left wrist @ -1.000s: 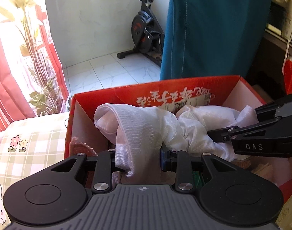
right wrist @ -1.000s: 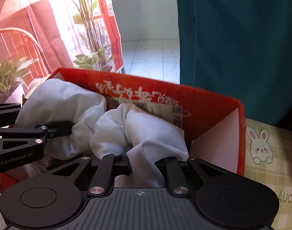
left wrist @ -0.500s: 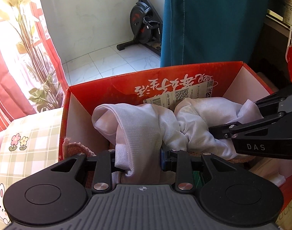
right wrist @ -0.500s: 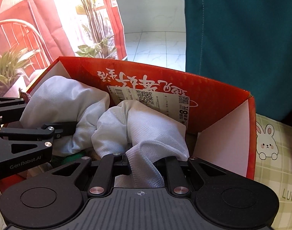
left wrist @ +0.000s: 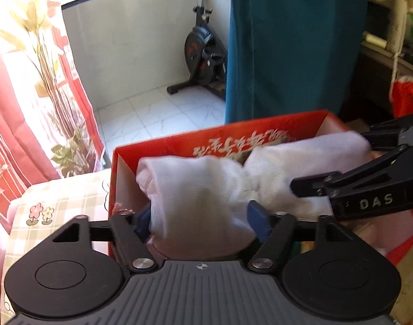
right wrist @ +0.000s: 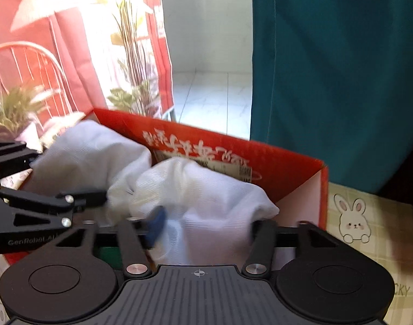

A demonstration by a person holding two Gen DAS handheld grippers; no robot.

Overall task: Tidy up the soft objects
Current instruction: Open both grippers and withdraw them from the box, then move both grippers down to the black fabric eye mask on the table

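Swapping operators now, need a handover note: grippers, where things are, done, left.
Left gripper: jaws opening, white cloth between them, pads seem off it.
Right gripper: jaws opening, the cloth's other end between them.
Cloth: bunched in the red box, which stands on the checked tablecloth.
Done: cloth is in the box.
Left: probably pull both grippers clear; anything else to sort is out of view.

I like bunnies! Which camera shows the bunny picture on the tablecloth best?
The right wrist view. The bunny picture sits whole and clear on the checked tablecloth, just right of the red box. In the left wrist view, no bunny can be made out on the cloth, only two little flowers left of the box.
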